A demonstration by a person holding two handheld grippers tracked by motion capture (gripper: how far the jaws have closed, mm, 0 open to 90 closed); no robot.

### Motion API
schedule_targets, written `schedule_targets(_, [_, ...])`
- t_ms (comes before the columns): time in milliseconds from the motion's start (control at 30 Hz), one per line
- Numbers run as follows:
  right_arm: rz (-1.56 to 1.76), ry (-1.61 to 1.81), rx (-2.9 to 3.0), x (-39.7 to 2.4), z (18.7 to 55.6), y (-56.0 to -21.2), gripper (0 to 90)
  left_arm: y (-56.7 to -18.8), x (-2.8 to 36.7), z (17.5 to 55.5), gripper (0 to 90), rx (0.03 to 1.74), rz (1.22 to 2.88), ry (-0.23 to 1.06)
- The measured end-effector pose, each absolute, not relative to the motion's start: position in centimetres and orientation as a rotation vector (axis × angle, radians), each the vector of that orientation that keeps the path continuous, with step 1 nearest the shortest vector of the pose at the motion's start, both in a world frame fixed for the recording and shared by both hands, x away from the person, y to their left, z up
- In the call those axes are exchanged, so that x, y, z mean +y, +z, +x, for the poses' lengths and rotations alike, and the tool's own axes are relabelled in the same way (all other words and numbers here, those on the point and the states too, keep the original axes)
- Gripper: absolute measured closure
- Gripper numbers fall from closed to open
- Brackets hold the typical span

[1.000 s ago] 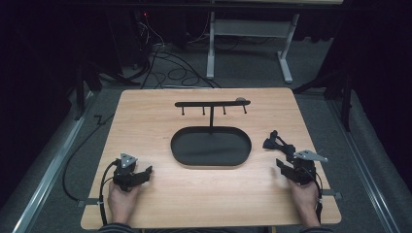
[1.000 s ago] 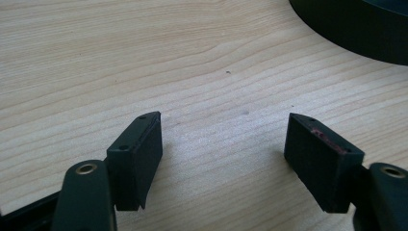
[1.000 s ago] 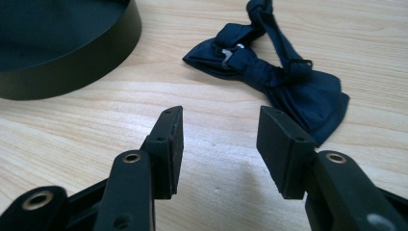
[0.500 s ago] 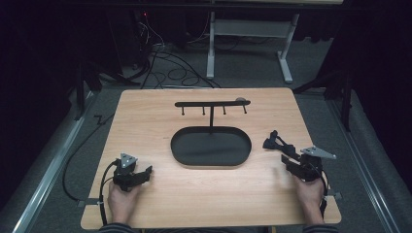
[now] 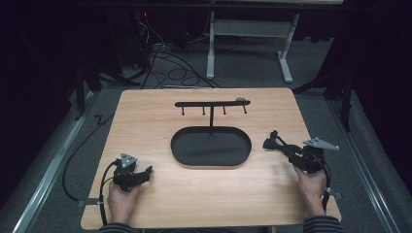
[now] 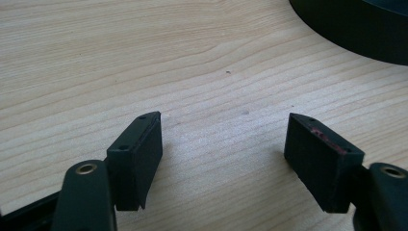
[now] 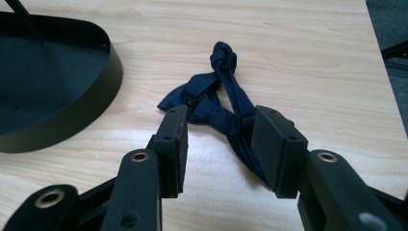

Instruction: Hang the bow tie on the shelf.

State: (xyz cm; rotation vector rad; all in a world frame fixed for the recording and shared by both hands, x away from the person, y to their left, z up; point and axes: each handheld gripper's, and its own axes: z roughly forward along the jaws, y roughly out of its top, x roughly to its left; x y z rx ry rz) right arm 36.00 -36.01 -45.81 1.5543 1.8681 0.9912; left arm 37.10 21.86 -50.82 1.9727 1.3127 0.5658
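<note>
Right gripper [image 7: 219,144] jaws have just been closing around the navy strap [image 7: 216,103], pads not yet pressing; should pinch the bunched middle. Left gripper [image 6: 226,154] open, idle.

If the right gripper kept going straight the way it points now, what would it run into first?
Most likely the dark blue knotted cloth: it already lies between the right gripper's closing jaws and stretches ahead. Beyond it looks like bare table; the black tray sits off to the side.

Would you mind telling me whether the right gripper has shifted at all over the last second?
Yes. The right gripper, its jaws just closing around the dark blue fabric strap, has edged toward the table's right edge, away from the black oval tray.
</note>
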Motion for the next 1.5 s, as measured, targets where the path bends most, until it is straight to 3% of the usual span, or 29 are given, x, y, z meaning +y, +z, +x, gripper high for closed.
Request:
schedule_targets(767, [1.548, 0.987, 1.882, -35.9, 39.3, -43.5, 59.5, -50.8, 21.9, 37.1, 30.1, 1.313, 1.973, 0.567])
schedule_targets(1500, [1.599, 0.916, 1.941, -35.1, 42.4, -45.1, 62.9, -50.8, 21.9, 37.1, 30.3, 1.312, 1.972, 0.566])
